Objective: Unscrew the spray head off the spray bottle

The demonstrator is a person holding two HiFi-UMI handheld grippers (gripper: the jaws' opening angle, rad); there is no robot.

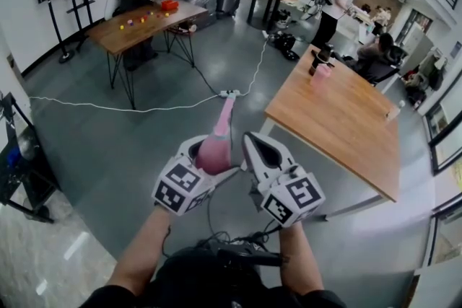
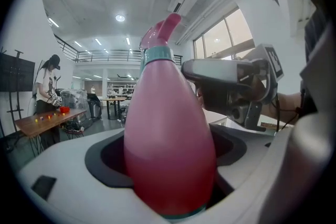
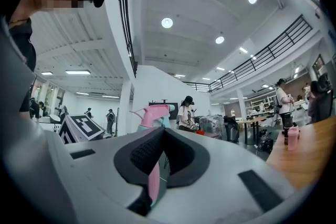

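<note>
A pink spray bottle (image 1: 214, 150) is held in the air in front of me, its fat body clamped in my left gripper (image 1: 209, 154). In the left gripper view the bottle (image 2: 168, 149) fills the space between the jaws. Its teal collar (image 2: 156, 55) and pink spray head (image 2: 161, 31) point away from me. My right gripper (image 1: 254, 144) is shut and sits just right of the bottle's neck, apart from it. In the right gripper view the spray head (image 3: 154, 112) shows just beyond the closed jaws. A pink sliver shows through the slit between them.
A long wooden table (image 1: 339, 119) stands to the right with a pink cup (image 1: 321, 73) at its far end. A white cable and power strip (image 1: 229, 93) lie on the grey floor ahead. Further back is another table (image 1: 148, 19) with people around it.
</note>
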